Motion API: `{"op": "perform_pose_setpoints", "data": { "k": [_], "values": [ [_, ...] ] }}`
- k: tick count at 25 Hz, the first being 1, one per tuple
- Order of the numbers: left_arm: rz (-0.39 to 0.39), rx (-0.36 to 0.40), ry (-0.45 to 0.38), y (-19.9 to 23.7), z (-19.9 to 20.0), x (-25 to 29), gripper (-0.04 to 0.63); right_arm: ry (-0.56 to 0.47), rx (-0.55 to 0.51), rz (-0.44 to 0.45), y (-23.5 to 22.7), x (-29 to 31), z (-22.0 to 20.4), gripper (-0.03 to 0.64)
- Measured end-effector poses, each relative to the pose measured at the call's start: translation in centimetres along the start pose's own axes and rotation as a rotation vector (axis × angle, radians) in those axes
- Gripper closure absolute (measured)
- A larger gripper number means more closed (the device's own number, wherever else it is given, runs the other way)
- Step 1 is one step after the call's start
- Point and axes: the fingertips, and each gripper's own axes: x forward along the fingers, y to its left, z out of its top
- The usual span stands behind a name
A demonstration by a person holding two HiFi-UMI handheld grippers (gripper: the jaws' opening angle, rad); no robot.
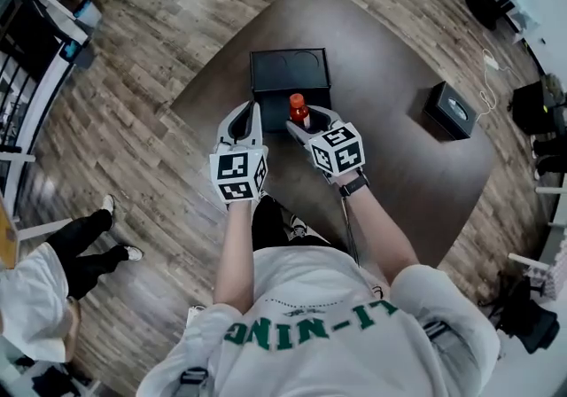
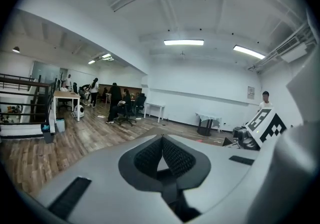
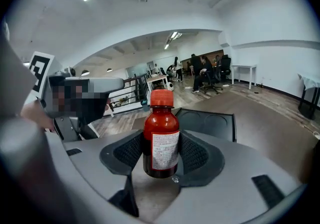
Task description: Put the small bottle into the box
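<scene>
A small dark-red bottle with an orange cap and a white label stands upright between the pads of my right gripper, which is shut on it. In the right gripper view the bottle hangs a little above the brown table, gripped on both sides. The black box lies open just beyond it, with two round hollows in its floor; the right gripper view shows the box right behind the bottle. My left gripper hovers to the left of the bottle, near the box's front left corner. In its own view the left gripper is shut on nothing.
A second small black box sits on the dark table at the right. A white cable trails off the far right corner. Another person stands on the wood floor at the lower left.
</scene>
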Motion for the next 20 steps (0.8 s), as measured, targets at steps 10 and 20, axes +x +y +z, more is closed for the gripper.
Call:
{"op": "perform_pose_setpoints", "data": {
  "k": [10,20],
  "values": [
    [0.018,-0.031,0.078,4.1,-3.9,2.6,0.583,0.224,-0.341,0.023,-2.7,6.6,-2.9,0.39],
    [0.013,-0.04,0.112,5.1,-5.4,5.1,0.581,0.464,-0.542,0.104,-5.6,11.5,-7.5,0.391]
  ]
}}
